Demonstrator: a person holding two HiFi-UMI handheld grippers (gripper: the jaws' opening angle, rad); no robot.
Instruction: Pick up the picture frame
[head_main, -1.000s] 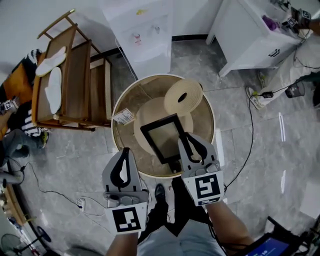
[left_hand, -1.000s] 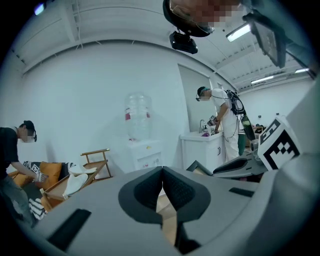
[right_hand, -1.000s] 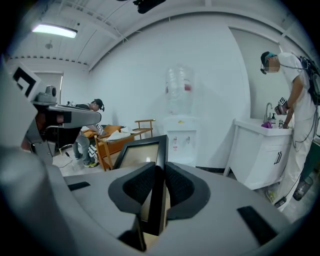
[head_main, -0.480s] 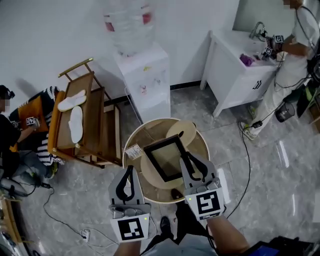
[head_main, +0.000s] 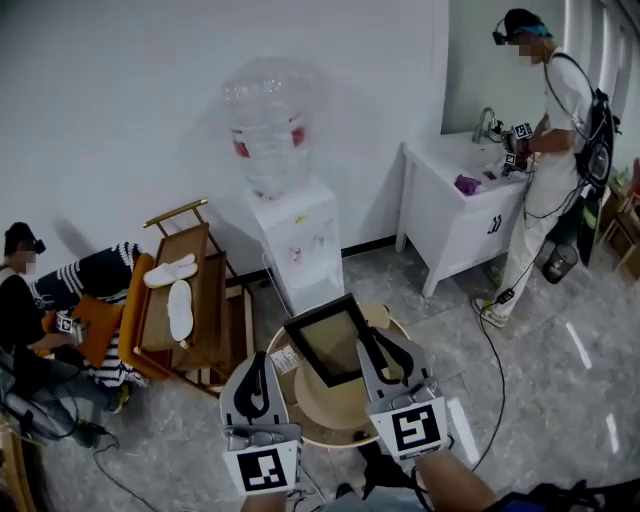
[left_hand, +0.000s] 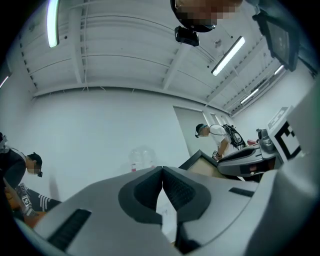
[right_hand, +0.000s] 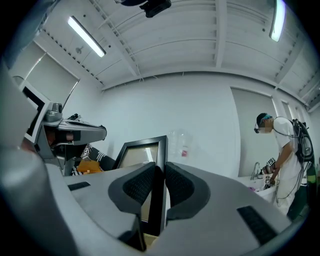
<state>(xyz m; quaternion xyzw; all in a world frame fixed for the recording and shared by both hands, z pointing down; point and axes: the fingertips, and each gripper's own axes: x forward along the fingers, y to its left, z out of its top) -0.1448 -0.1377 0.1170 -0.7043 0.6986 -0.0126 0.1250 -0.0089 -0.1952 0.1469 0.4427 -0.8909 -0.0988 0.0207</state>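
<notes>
1. My right gripper (head_main: 380, 342) sits at about 6 o'clock in the head view, just right of centre. Its claw is clamped narrow on the picture frame (head_main: 325, 340).
2. The right gripper view confirms it. Both ribbed pads of the right gripper (right_hand: 159, 172) press on the black right-hand rail of the picture frame (right_hand: 142, 150), which stands nearly upright against the white wall.
3. The frame is black with a dull beige panel. In the head view it is tilted, held above the round wooden table (head_main: 325, 440), with its top corner toward 12 o'clock.
4. My left gripper (head_main: 258, 362) hangs at 7 o'clock, just beside the frame's left edge. I cannot tell from the head view whether it touches the frame.
5. In the left gripper view the jaws of the left gripper (left_hand: 162, 172) are closed tip to tip and hold nothing. The frame's corner shows off at 3 o'clock.
6. A water dispenser (head_main: 300, 245) with a clear bottle (head_main: 268, 125) stands at 12 o'clock, beyond the table.
7. A wooden rack (head_main: 195, 305) carrying white insoles (head_main: 172, 272) stands at 9 o'clock, with a seated person (head_main: 40, 320) just beyond it.
8. At 2 o'clock a white sink cabinet (head_main: 455, 220) stands against the wall, and a standing person (head_main: 555, 130) works at it.
</notes>
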